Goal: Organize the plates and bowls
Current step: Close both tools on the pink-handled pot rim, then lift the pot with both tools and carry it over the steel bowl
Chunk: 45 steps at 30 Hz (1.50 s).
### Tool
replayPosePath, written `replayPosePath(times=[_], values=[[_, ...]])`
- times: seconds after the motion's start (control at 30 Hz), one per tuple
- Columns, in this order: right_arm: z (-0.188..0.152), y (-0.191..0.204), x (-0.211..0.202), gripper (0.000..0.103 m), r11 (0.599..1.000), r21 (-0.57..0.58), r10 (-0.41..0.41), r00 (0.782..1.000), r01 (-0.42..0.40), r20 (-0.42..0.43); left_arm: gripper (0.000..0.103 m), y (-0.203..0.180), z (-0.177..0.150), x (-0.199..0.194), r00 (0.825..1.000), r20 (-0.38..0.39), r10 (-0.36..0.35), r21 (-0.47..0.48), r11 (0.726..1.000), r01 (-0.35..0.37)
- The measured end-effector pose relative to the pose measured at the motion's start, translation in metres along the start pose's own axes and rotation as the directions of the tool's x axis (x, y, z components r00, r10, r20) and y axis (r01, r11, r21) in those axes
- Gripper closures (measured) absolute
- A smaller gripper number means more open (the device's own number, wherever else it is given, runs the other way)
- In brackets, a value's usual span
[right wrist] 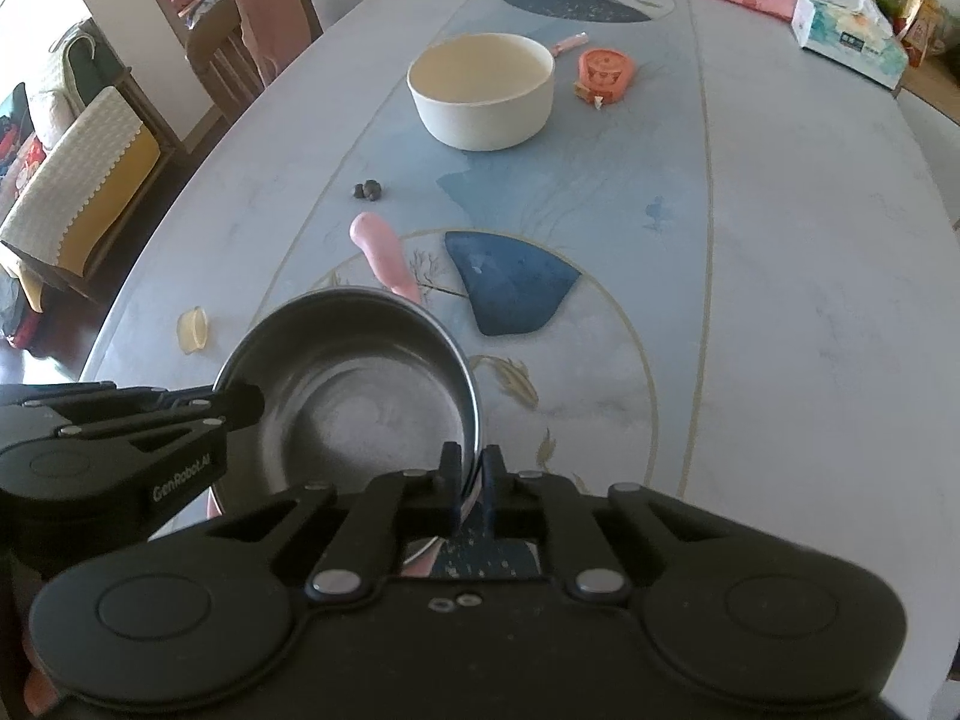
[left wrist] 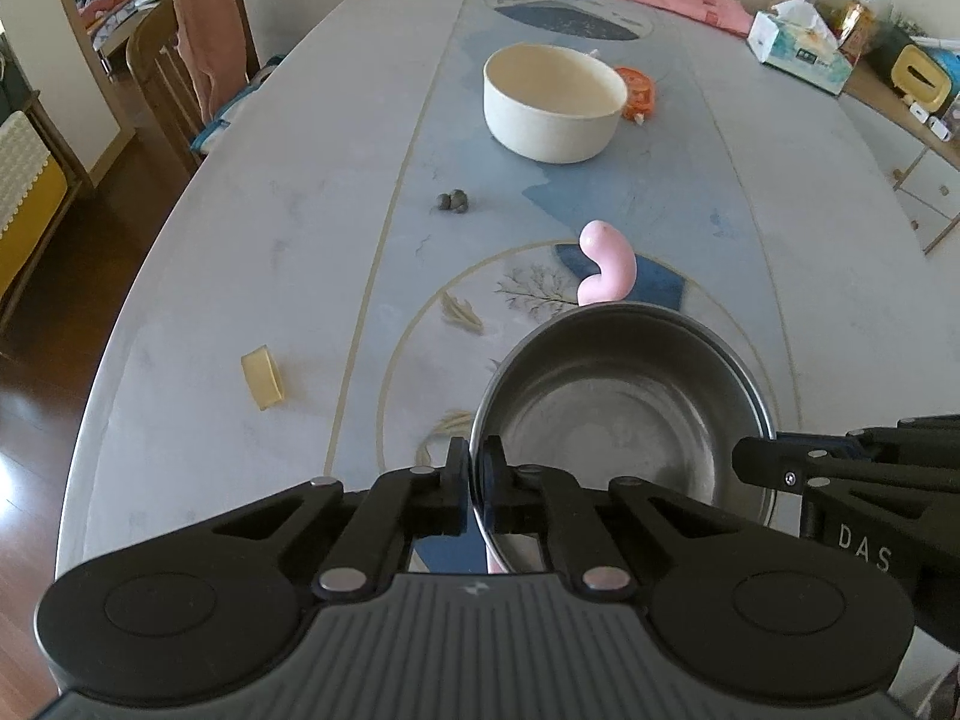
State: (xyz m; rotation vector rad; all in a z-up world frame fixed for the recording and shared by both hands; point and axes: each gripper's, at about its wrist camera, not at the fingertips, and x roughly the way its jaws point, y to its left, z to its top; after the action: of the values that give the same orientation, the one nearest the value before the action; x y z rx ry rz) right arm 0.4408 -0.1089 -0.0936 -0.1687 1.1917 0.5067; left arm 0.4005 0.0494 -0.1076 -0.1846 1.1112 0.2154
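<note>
So the pink handle (left wrist: pixel 609 267) only half shows in the left view, its lower end dips behind the metal bowl (left wrist: pixel 624 414) at 12 o'clock of the rim. The little dark lumps (left wrist: pixel 453 200) are too small to identify. The orange thing (left wrist: pixel 637 93) is mostly tucked behind the cream bowl (left wrist: pixel 552 108), at its 3 o'clock. In the right view the tissue box (right wrist: pixel 849 42) print is too blurry to read, and the chair (right wrist: pixel 240 54) is cut off by the table (right wrist: pixel 810 300) edge.
</note>
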Motion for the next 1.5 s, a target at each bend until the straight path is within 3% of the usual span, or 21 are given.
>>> replayPosePath(times=[0.3,0.63,0.87,1.17,1.5], values=[[-0.022,-0.013,-0.051,0.097,0.998,0.058,-0.026,0.999,0.023,0.044,0.100,-0.026,-0.013,-0.047,0.998,0.037,-0.047,0.053,0.998,0.045],[-0.078,-0.045,-0.122,0.097,0.986,0.143,-0.094,0.991,0.080,0.099,0.100,-0.084,-0.048,-0.106,0.991,0.056,-0.119,0.179,0.978,0.107],[-0.128,-0.078,-0.162,0.097,0.961,0.251,-0.154,0.981,0.120,0.119,0.099,-0.134,-0.082,-0.133,0.982,0.049,-0.184,0.306,0.938,0.161],[-0.200,-0.118,-0.200,0.097,0.902,0.393,-0.241,0.964,0.179,0.114,0.099,-0.202,-0.127,-0.152,0.965,0.003,-0.261,0.446,0.864,0.233],[-0.261,-0.159,-0.205,0.097,0.847,0.494,-0.257,0.965,0.199,0.051,0.099,-0.264,-0.170,-0.144,0.960,-0.087,-0.266,0.537,0.799,0.270]])
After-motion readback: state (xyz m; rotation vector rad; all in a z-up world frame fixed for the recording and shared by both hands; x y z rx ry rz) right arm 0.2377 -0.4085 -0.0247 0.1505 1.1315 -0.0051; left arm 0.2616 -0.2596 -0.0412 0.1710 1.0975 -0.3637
